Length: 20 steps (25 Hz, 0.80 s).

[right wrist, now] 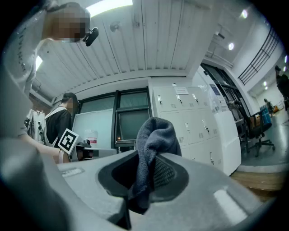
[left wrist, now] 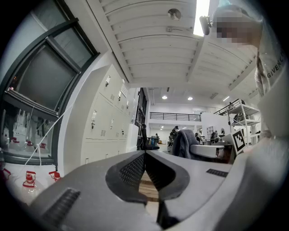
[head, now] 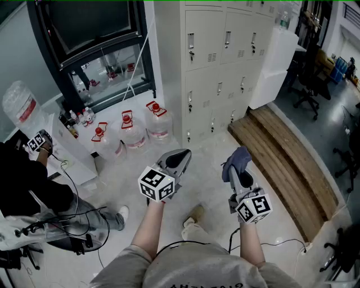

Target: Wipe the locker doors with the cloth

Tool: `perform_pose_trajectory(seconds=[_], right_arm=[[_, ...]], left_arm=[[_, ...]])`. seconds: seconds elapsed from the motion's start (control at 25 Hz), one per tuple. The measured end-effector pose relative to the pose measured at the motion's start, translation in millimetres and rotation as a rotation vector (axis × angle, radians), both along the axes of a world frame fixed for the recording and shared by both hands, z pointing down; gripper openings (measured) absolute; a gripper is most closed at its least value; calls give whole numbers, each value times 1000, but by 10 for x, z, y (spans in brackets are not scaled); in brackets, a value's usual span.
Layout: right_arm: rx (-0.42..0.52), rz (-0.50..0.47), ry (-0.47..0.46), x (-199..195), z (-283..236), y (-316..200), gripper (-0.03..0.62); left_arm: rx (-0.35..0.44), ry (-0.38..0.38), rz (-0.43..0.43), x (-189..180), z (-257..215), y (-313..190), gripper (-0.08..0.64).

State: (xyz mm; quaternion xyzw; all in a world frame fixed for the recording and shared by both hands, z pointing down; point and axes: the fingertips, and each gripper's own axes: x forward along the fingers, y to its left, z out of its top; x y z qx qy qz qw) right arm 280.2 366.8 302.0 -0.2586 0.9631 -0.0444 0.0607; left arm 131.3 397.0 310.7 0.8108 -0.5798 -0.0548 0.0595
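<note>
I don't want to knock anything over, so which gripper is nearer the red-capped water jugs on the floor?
Left. The left gripper hangs just right of the water jugs; the right gripper, shut on the cloth, is farther right, by the wooden step.

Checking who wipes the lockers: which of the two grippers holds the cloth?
The right gripper: its jaws are shut on the grey cloth. The left gripper has its jaws shut with nothing between them.

a pale glossy floor runs from a dark-framed window with water jugs standing near it, past a wall of cream lockers, to a wooden step and black office chairs, under a white slatted ceiling with a bright strip light.
</note>
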Motion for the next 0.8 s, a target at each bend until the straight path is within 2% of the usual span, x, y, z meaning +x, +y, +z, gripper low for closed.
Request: perform_pose_trajectory(seconds=[0.16,0.48,0.8], right_arm=[[18,14,-17,-253,39,-542,52],[2,5,8,-724,52,-1378,52],[-58,37,-5,-917,153,-2185,54]], left_arm=[[23,-30,-41,-365,-33,-521,-2],[18,-34,-105,-915,-95,-1342,-2],[-23,-7,-112,-1223,23,-2099,-2]])
